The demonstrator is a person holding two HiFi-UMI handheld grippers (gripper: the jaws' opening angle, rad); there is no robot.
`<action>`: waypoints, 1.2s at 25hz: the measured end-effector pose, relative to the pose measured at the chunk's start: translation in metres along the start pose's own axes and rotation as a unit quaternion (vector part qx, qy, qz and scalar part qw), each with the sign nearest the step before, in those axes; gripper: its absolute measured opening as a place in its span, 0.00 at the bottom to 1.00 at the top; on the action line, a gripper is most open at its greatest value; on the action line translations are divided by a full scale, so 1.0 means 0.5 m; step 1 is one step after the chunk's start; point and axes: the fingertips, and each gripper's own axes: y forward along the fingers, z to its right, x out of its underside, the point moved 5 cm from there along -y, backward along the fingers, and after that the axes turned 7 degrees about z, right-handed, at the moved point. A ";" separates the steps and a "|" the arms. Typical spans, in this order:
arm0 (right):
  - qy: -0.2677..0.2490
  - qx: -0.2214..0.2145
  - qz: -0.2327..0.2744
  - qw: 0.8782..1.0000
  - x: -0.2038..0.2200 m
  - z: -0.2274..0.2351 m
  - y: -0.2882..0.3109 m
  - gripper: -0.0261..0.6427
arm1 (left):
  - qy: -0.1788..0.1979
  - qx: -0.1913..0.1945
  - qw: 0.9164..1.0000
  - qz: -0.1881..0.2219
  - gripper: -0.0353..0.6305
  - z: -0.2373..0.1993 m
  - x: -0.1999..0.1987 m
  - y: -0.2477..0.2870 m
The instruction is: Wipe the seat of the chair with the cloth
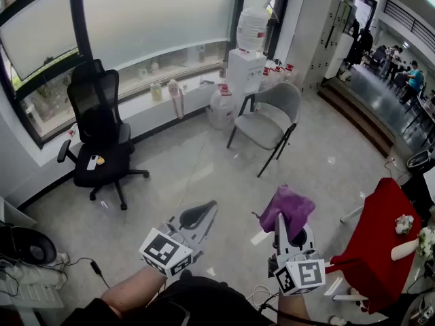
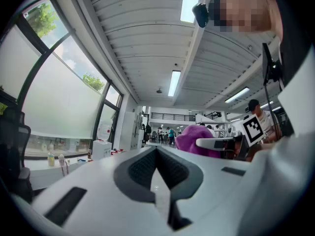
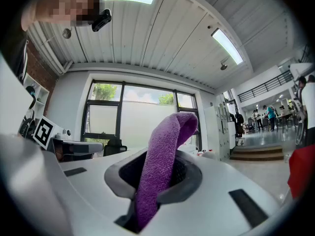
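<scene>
The right gripper, lower centre-right of the head view, is clenching a purple cloth. The cloth is flopping over, seemingly soft and light, best pinched at a bunched fold. The left gripper is closed on nothing. The grey chair is standing well apart, upper centre.

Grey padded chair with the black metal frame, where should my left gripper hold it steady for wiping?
Likely the slim black armrest tube of the grey padded chair, from above: it's thin enough for the left gripper's jaws, now shut, and leaves the seat free for the purple cloth.
</scene>
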 end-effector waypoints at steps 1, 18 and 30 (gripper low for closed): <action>0.000 0.000 0.000 1.000 0.000 0.000 0.002 0.13 | 0.000 -0.001 1.000 -0.001 0.06 -0.001 0.000 0.000; -0.007 -0.008 0.012 1.000 -0.006 -0.024 0.013 0.13 | -0.005 -0.002 1.000 -0.007 0.06 -0.010 0.001 -0.016; 0.011 0.007 0.010 1.000 0.012 -0.070 0.061 0.13 | -0.015 0.008 1.000 -0.003 0.06 -0.077 -0.001 -0.043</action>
